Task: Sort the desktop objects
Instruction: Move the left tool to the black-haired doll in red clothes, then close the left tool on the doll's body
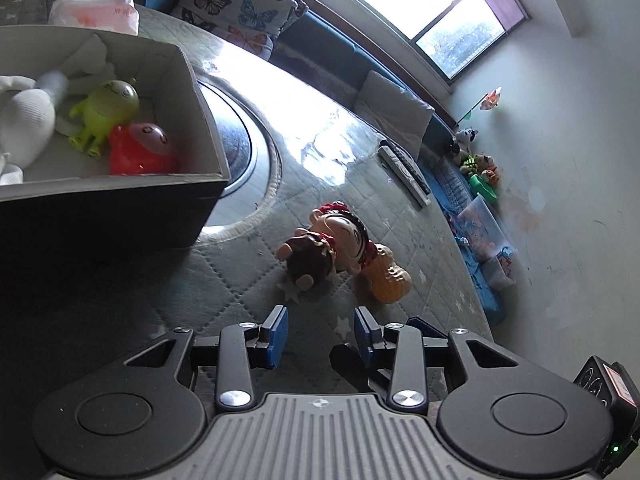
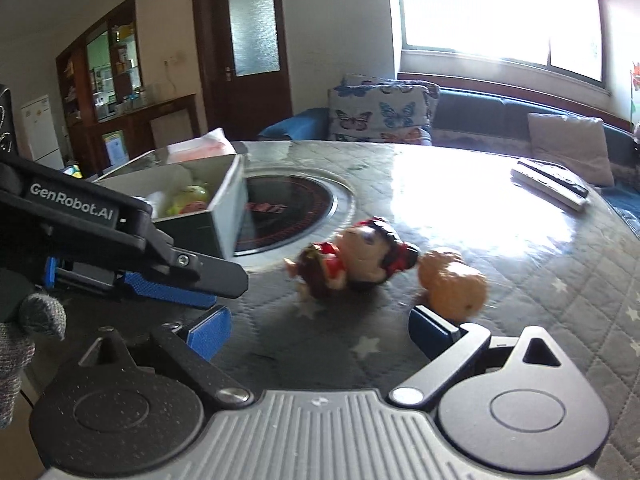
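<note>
Left gripper (image 1: pixel 321 330): jaws apart, nothing between them. Right gripper (image 2: pixel 320 330): jaws spread wide, empty. Just ahead of both, a doll figurine (image 1: pixel 332 240) lies on its side on the quilted table cover (image 1: pixel 224 280), its long axis running across the right wrist view, head toward the orange toy (image 2: pixel 454 282) beside it. The box (image 1: pixel 120 196) of toys stands further left.

Daylight from the overexposed window (image 2: pixel 500 8) throws white glare across the glossy counter (image 2: pixel 460 200), leaving the box (image 1: pixel 100 208) side in deep shadow, while the doll (image 2: pixel 360 256) looks motion-blurred and both fisheye views curve strongly at their dark edges.
</note>
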`<act>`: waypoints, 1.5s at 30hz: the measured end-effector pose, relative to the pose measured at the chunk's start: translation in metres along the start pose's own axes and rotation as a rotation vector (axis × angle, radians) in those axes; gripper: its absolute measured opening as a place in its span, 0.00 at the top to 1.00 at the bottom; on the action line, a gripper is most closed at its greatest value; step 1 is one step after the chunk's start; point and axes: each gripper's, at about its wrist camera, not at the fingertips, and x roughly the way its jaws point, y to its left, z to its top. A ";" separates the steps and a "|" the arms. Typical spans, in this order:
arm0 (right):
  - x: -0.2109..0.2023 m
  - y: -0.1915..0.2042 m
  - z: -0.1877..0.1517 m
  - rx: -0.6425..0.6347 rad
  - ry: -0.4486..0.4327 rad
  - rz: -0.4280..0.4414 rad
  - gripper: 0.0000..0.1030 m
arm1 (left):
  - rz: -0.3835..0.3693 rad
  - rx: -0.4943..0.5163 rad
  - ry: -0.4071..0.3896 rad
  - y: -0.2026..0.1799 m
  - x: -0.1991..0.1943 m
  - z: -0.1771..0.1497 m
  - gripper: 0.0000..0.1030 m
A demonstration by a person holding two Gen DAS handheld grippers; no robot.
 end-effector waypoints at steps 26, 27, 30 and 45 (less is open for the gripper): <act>0.065 -0.015 0.041 -0.231 0.022 0.117 0.00 | 0.028 -0.091 -0.070 0.016 0.012 0.026 0.62; 0.068 -0.015 0.044 -0.249 0.022 0.120 0.00 | 0.028 -0.092 -0.071 0.017 0.012 0.027 0.63; 0.078 -0.015 0.051 -0.280 0.029 0.159 0.00 | 0.030 -0.103 -0.076 0.019 0.016 0.028 0.62; 0.083 0.001 0.030 -0.299 0.108 0.281 0.00 | 0.025 -0.121 -0.045 0.027 0.023 0.023 0.62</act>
